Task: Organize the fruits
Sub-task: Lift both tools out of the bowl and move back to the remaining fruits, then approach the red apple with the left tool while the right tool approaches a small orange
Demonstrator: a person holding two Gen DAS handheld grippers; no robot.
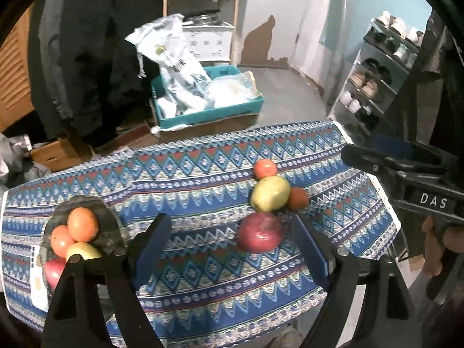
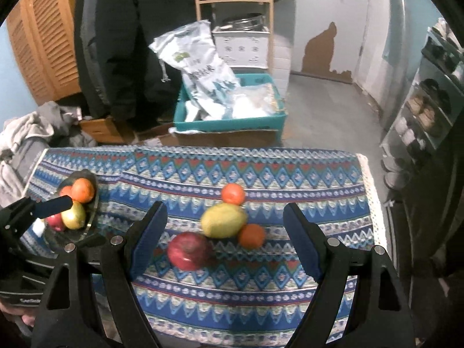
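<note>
Both tongs hang over the desk [image 2: 333, 174] with jaws apart and nothing between them. The left tongs [image 1: 232, 246] have the red apple [image 1: 261, 232] just ahead, nearer the right-hand finger. From the right tongs [image 2: 226, 240], that apple lies between the fingertips toward the left one, with the yellow-green fruit [image 2: 223, 220] and two oranges [image 2: 233, 193] beyond. The dark bowl [image 1: 113, 232] at the desk's left end holds four more fruits.

Your left gripper [image 1: 229, 249] hangs wide open and empty over the patterned cloth [image 1: 203, 174], red apple [image 1: 260, 231] just ahead. Behind it, a yellow-green fruit [image 1: 270, 193] touches two oranges. The dish [image 1: 108, 229] at left holds four fruits.
</note>
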